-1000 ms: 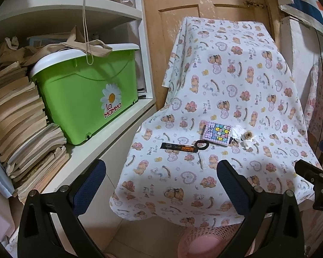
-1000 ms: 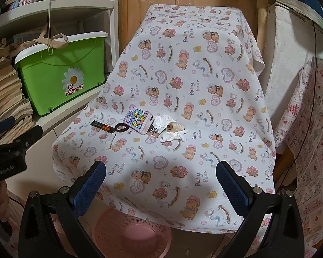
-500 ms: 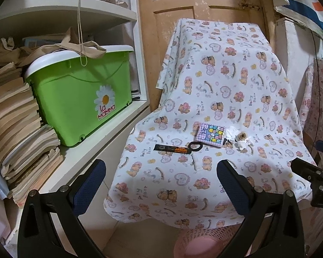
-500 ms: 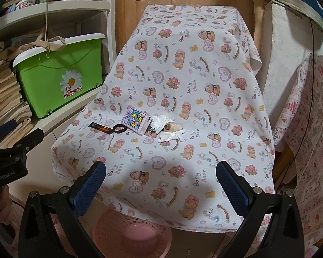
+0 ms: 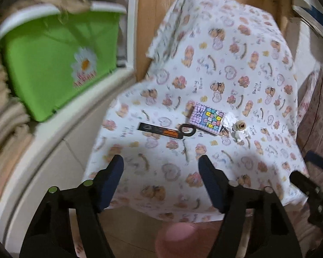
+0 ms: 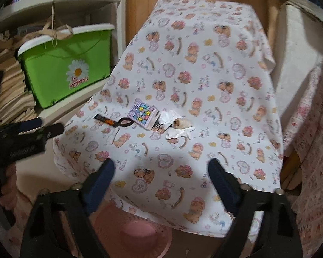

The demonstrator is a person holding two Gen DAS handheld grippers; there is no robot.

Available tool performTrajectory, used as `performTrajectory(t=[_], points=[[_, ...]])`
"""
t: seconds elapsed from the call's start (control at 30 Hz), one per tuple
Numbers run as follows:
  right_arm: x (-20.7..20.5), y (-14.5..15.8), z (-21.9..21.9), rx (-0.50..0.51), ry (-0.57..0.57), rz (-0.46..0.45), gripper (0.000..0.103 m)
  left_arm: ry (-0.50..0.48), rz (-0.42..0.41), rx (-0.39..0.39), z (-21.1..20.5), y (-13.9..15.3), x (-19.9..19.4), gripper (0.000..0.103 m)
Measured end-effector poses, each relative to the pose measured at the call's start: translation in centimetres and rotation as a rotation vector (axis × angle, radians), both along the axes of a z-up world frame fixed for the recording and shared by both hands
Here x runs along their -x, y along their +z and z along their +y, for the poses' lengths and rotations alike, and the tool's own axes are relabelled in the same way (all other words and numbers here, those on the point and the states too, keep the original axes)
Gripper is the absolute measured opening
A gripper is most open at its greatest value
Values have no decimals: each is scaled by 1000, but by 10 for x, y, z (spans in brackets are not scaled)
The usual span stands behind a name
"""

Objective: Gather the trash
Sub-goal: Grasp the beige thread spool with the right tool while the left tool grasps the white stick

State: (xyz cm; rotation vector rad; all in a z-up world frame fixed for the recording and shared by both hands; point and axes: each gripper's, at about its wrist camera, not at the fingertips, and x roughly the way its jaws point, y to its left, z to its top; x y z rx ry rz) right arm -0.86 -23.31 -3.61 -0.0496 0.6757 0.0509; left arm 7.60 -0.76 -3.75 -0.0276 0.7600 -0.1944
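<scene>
**On the cloth-covered bench: reaching for the crumpled tissue**

On the bench (image 6: 204,81), draped in a bear-print cloth, sits a small cluster: a crumpled white tissue (image 6: 178,129) with a spool of pale thread (image 6: 179,123) resting on it, a colourful patterned packet (image 6: 143,115) just beside it, and a black-and-orange strap with a ring (image 6: 114,122) to the packet's left. Below the bench's near edge, a pink basket (image 6: 137,236), probably the trash bin.

Left hand-held gripper (image 5: 161,165) spread wide, empty, hovering over the near part of the cloth. Right hand-held gripper (image 6: 161,169) likewise spread and empty, well short of the cluster.

Judged step: approach and pick the tissue, seemingly the only clear trash.

- Come in low with the right hand-held gripper, fingers straddling the tissue's loose edge away from the spool.
- Avoid pinching the cloth beneath; a fold caught with the tissue would drag everything.
- Expect the spool to roll once its support shifts; lift slowly, or nudge it aside first.
- Keep clear of the packet touching the tissue's left side.

Green storage box (image 6: 69,64) on the shelf stays irrelevant.
</scene>
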Motion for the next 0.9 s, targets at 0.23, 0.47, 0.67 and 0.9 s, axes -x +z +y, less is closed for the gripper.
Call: performTrajectory(t=[0.23, 0.47, 0.67, 0.9], points=[[-50, 17, -22, -21, 12, 17, 70, -7, 127, 50, 0, 7, -64, 64], [-92, -8, -41, -41, -20, 35, 62, 7, 322, 147, -15, -31, -90, 49], [-119, -29, -54, -71, -62, 88, 61, -36, 364, 77, -51, -49, -98, 46], [-126, -35, -54, -89, -67, 103, 61, -59, 388, 36, -67, -64, -106, 9]])
